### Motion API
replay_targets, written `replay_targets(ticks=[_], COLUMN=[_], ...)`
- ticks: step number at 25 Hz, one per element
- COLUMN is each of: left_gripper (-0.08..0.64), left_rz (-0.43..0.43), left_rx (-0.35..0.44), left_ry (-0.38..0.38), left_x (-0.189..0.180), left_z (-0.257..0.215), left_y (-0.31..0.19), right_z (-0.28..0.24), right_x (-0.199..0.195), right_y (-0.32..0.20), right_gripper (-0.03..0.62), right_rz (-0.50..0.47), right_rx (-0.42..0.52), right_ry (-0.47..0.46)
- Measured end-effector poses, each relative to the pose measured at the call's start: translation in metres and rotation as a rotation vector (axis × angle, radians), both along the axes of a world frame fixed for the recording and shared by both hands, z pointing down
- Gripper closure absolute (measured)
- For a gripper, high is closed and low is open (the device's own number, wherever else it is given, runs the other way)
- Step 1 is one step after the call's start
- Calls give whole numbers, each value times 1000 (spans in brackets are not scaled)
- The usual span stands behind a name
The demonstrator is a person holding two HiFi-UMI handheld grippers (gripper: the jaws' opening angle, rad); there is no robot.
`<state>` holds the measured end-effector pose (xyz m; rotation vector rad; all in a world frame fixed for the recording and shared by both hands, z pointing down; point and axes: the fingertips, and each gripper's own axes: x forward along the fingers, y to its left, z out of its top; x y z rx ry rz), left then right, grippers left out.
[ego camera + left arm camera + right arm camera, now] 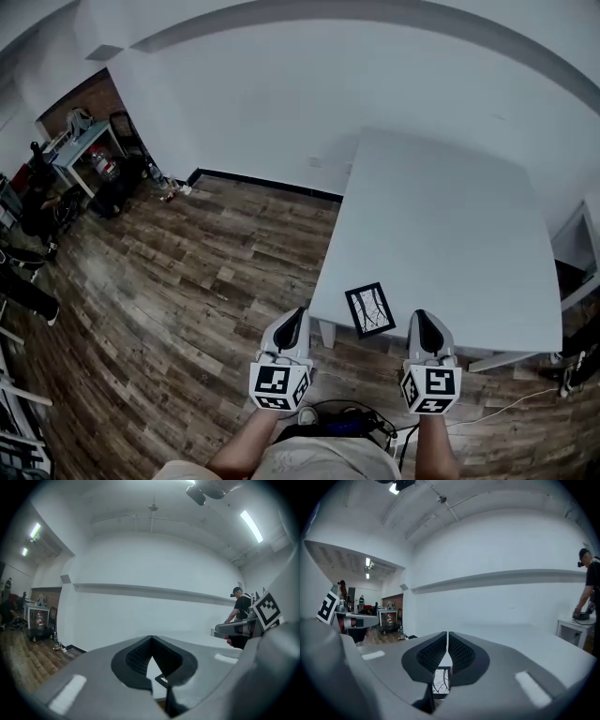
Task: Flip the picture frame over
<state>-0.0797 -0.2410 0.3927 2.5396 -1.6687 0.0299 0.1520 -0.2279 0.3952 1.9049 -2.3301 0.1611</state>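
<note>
A small black picture frame (370, 309) lies flat near the front left corner of the white table (441, 225), with a branch-like drawing facing up. My left gripper (292, 321) hovers off the table's left edge, over the floor, with its jaws shut and empty. My right gripper (423, 323) hangs just right of the frame at the table's front edge, its pads together and holding nothing. In the right gripper view the frame (440, 680) shows below the closed pads (459, 651). A corner of the frame (161, 680) peeks out under the left gripper's pads (136, 656).
Dark wood floor (187, 281) spreads to the left. A cluttered desk (84, 141) stands at the far left. Cables (347, 412) lie by my feet. A person (593, 585) stands at a small white cabinet (576, 630) to the right.
</note>
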Motion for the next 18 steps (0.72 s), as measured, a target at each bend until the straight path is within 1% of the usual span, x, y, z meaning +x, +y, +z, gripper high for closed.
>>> replay_targets(ticks=[3,6,18], left_gripper=[560,560,560], left_rz=[9,11,0], left_rx=[9,22,43], left_ry=[-11,-7,0], left_x=[2,4,-1], left_z=[-9,-15,-22], left_y=[2,3,-8], right_z=[-13,-21,-17], right_x=[1,1,-4], right_y=[3,1,-12], right_gripper=[568,568,569], right_rz=[-1,-10,-13], right_rx=[28,46,33], right_ry=[-57,-75,-71])
